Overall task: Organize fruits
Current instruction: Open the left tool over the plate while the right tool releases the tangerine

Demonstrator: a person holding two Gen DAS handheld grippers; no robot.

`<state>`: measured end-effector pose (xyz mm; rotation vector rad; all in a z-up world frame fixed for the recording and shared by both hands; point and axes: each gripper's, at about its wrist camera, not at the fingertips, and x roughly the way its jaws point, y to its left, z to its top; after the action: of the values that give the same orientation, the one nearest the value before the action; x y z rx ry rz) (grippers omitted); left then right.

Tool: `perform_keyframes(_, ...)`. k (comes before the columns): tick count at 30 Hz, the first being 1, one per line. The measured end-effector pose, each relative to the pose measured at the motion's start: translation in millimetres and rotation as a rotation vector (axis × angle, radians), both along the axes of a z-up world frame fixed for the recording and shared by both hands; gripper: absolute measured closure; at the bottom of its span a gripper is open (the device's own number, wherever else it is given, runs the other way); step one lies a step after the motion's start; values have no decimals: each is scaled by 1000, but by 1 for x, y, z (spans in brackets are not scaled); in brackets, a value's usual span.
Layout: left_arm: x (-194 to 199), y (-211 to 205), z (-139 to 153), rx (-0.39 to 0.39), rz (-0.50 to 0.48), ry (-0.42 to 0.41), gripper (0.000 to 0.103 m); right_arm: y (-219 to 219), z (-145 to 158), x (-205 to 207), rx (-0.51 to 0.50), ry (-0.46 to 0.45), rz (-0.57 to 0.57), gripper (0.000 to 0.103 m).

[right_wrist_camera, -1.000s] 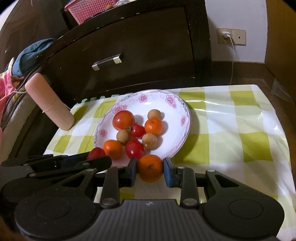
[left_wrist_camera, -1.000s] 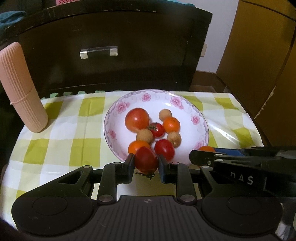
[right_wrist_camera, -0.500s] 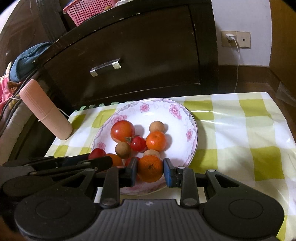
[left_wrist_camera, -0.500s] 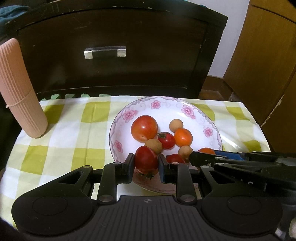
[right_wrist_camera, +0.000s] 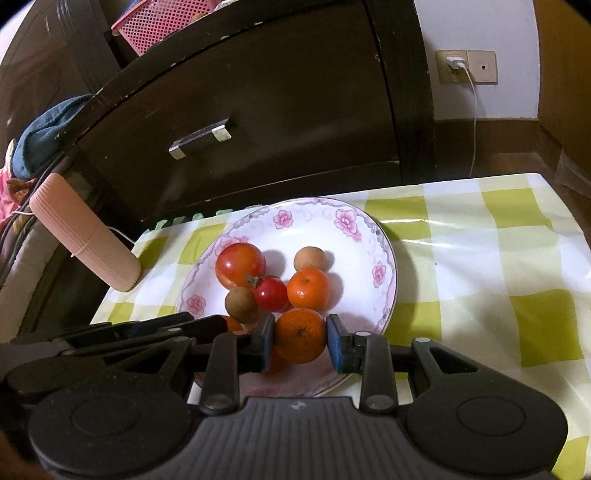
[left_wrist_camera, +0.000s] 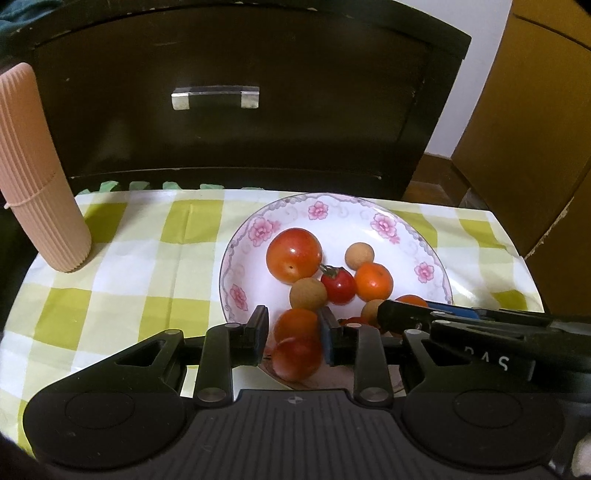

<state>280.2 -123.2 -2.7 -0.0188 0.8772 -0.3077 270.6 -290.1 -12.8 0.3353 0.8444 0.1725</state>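
plate near rim (left_wrist_camera: pixel 236 266): hidden behind my gripper bodies in both views.
red tomato (left_wrist_camera: pixel 297 356): motion-blurred below my left gripper (left_wrist_camera: pixel 293 338).
fruits behind my right gripper (left_wrist_camera: pixel 413 314): mostly covered.
pink basket (right_wrist_camera: pixel 166 22): cut off.

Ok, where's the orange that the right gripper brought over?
In the right wrist view the orange sits between the right gripper's jaws, over the near rim of the flowered plate, just in front of a smaller orange and a cherry tomato.
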Motion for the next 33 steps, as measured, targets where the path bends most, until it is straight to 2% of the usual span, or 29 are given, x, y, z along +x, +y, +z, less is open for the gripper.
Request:
perform_keyframes(7,1,1,2,6,8,-9,61,-2,0,2,22,5,-12,70)
perform_keyframes(19,-3,-1,9,34,9,-41,49,-8,7,-1,36,-2,-37,68)
perform_keyframes(22,-7,-3,14,51,9,-62,44,-11,10,-4,33,-8,-51,68)
perform_keyframes(26,-16,-2,22,75,19,-93,30,-14,17,-11,30,-16,-68,68)
perform_keyframes(33,-36,-3,32,124,17,-141,21,-11,25,-31,-10,-10,-59,66)
